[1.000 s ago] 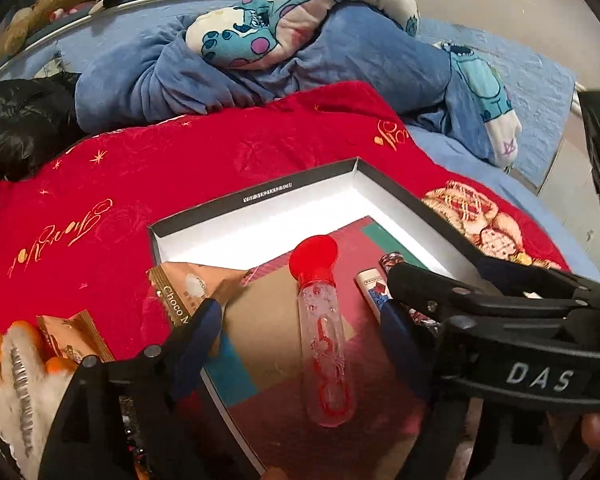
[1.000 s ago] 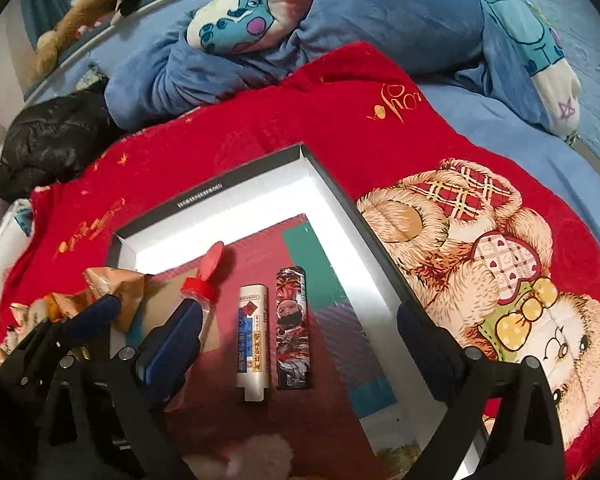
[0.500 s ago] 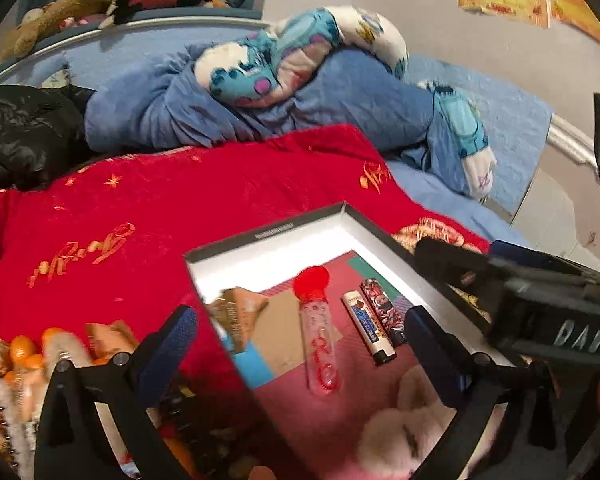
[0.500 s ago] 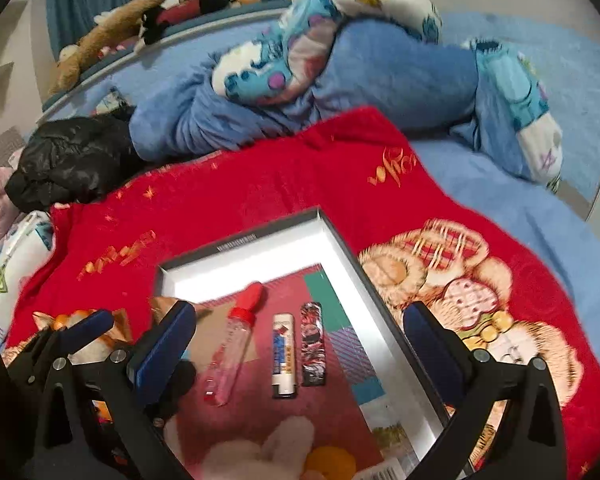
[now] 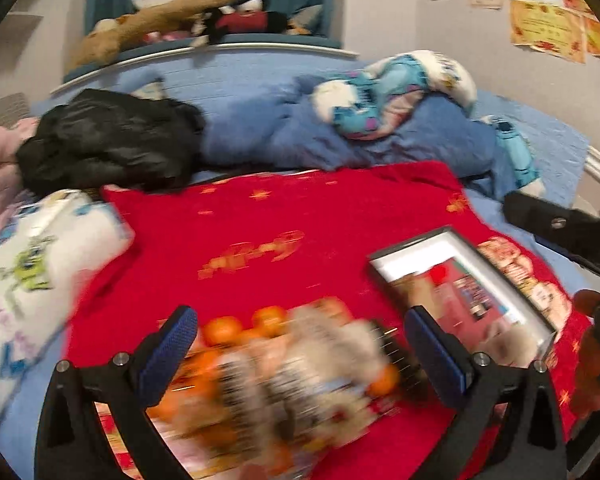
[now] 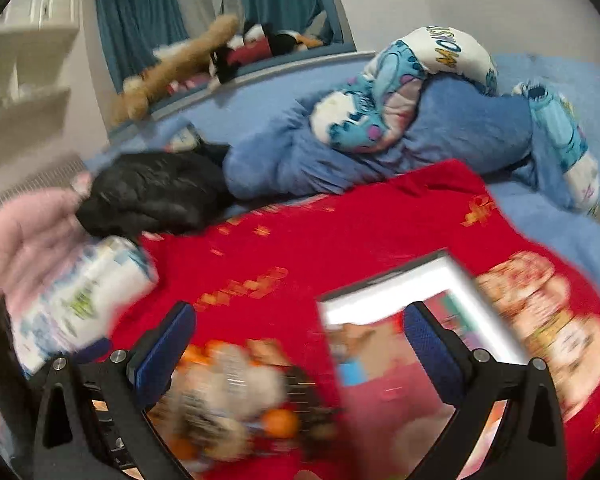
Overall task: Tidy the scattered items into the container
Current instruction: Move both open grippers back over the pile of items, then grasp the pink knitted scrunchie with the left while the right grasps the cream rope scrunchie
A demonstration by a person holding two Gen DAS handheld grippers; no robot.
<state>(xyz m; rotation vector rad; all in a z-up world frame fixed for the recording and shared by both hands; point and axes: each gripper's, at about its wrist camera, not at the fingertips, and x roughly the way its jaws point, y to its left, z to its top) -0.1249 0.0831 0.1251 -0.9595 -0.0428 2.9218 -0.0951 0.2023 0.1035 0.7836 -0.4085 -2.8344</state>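
On the red blanket (image 5: 300, 216) sits the black-rimmed box (image 5: 511, 280), already holding a few blurred items. A pile of oranges and snack packets (image 5: 284, 368) waits left of it. Left gripper (image 5: 300, 344) and right gripper (image 6: 300, 344) both gape wide, carrying nothing.

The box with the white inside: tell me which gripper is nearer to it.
Right. The right gripper hangs open with one finger over the box; the left gripper is open over the orange pile, the box off to its side.
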